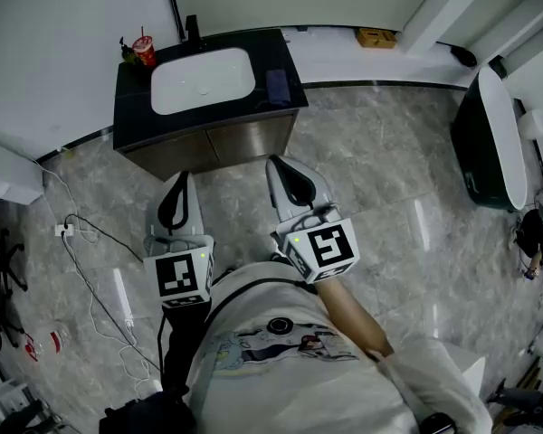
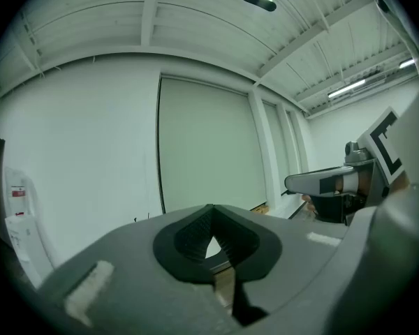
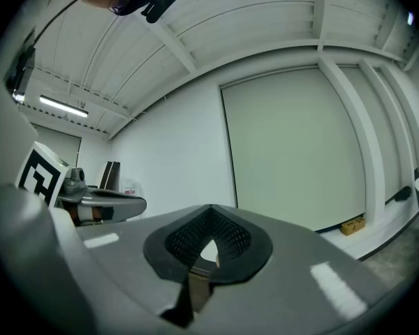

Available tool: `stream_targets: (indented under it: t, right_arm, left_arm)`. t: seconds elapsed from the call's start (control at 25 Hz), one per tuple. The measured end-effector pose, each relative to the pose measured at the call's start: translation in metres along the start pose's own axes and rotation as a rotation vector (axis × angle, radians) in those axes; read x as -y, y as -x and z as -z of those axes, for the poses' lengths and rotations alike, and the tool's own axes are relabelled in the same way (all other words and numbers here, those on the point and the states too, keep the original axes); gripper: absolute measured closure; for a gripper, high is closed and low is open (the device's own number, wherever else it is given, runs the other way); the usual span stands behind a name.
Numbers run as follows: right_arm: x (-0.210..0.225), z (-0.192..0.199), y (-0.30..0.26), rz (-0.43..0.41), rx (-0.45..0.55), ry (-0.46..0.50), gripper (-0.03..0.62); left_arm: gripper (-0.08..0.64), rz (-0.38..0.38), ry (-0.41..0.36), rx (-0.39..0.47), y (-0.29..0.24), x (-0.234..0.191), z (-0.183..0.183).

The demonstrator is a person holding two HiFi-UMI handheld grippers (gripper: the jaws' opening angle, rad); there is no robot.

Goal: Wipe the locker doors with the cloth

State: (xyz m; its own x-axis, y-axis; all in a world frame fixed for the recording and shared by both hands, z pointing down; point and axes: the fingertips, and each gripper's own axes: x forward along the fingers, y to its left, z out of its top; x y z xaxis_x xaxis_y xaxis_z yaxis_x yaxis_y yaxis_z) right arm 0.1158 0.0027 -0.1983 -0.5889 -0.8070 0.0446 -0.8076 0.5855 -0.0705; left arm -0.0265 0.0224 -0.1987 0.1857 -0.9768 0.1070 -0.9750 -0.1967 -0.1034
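Two empty grippers, your left gripper (image 1: 182,181) and right gripper (image 1: 281,166), before the sink (image 1: 202,80), fingers (image 2: 195,236) pressed together; no cloth seen, wiping apparently unstarted.

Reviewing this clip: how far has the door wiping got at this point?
Done: no wiping shows so far. In hand: nothing. The left gripper and right gripper are both shut and empty, short of the cabinet doors under the sink. Left: fetch a cloth, possibly the dark item on the countertop, though I cannot tell what it is, then wipe the doors.
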Motion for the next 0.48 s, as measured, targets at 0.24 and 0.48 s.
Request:
stream_targets:
  t: [0.24,0.48]
  right_arm:
    - [-0.005,0.004,0.0,-0.017,0.007,0.001,0.591]
    - [-0.011,0.006,-0.006,-0.015,-0.011,0.002,0.591]
  left_arm:
    - [0.558,-0.008,0.007,-0.007,0.004,-0.004,0.007]
    - [0.558,-0.011,0.026,-0.021,0.009,-0.017,0.014]
